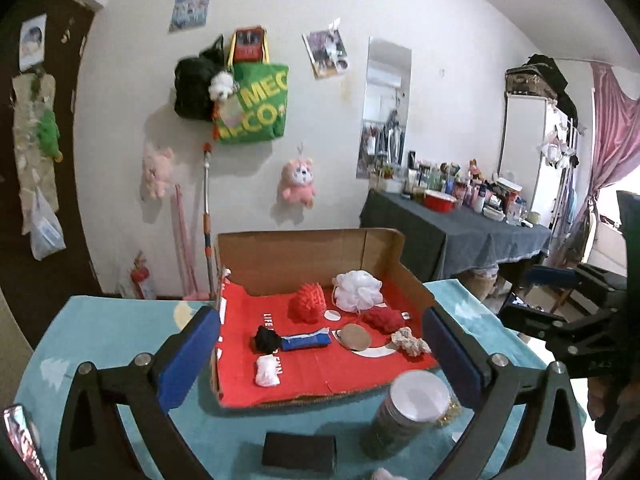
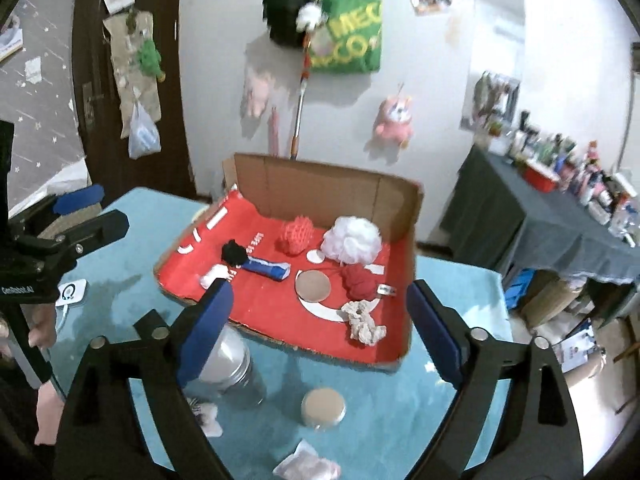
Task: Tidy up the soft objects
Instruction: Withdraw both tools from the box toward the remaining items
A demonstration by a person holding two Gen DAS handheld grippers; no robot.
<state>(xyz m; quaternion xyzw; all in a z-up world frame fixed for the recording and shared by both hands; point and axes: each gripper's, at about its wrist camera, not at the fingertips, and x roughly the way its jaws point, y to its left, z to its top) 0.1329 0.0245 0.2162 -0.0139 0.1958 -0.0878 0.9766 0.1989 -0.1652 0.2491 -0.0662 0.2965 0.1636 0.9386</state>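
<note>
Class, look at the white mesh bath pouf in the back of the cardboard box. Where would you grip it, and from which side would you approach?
Grip the white mesh pouf across its round, ruffled middle, coming from above. The cardboard box has walls close behind and beside it, so a level approach looks blocked. Its puffy mesh should squash between the pads; the cord below it is probably too thin.
</note>
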